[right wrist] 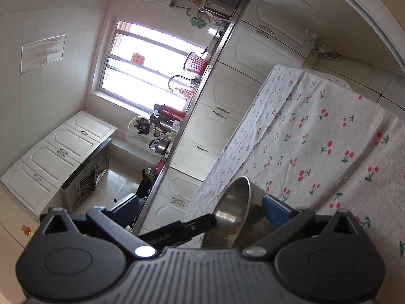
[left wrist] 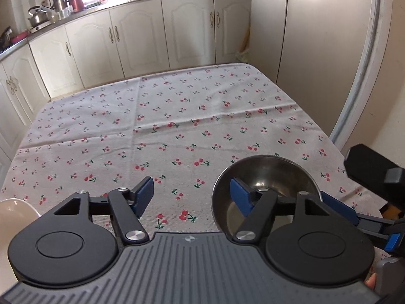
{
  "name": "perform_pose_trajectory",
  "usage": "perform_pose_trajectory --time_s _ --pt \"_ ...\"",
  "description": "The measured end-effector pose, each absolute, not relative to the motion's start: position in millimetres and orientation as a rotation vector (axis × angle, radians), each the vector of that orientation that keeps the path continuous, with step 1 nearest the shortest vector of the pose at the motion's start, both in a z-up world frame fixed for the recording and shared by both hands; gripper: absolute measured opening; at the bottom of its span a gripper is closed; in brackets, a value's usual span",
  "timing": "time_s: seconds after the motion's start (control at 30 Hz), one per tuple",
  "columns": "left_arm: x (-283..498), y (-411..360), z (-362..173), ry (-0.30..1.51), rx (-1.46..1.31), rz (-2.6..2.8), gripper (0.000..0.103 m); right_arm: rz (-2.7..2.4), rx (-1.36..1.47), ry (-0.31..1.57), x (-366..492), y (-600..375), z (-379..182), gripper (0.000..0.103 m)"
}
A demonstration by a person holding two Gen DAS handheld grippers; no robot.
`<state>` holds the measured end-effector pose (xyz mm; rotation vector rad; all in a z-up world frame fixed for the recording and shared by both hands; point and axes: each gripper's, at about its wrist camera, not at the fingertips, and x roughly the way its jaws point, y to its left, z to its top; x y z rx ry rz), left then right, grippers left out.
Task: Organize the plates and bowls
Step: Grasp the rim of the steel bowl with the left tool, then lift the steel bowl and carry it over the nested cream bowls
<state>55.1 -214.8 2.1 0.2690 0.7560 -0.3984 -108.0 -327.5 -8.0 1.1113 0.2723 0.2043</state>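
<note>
While the left gripper (left wrist: 191, 193) hangs tilted down over the near part of the cloth (left wrist: 177, 116), its blue-padded fingers (left wrist: 144, 195) stand spread, with only cherry-print fabric between them; the right-hand pad sits in front of the near rim of a steel bowl (left wrist: 273, 174) without clearly touching it. That bowl rests upright on the cloth at the near right of the table, close to the table's right edge, and it looks empty, its shiny inside reflecting the room. At the left edge of the same view a pale bowl (left wrist: 15, 210) shows only as a curved rim, near the left gripper's body. From the right side, the right gripper (right wrist: 202, 210) reaches in, rolled hard onto its side, so the kitchen appears tipped over in its own view. Its jaws are wide apart: one blue pad (right wrist: 276, 211) lies just beside the steel bowl's outer wall, the other finger is well clear on the far side of the rim, so the rim (right wrist: 238, 202) stands between them unpinched. Whether the near pad actually touches the metal cannot be told. Cream cabinets (left wrist: 141, 35) and a cluttered counter (left wrist: 50, 12) line the wall beyond the table, and a bright window (right wrist: 141, 63) sits above the counter.
</note>
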Motion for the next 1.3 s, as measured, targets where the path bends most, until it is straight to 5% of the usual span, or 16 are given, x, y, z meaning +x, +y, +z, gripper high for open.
perform_pose_trajectory --time_s 0.3,1.3 --pt "67 -214 -7 0.860 0.182 -0.481 0.055 0.202 1.123 0.271 -110 -326 -8 0.103" --pt "63 -190 10 0.925 -0.074 -0.584 0.051 0.228 1.107 0.238 -110 -322 -1 0.103"
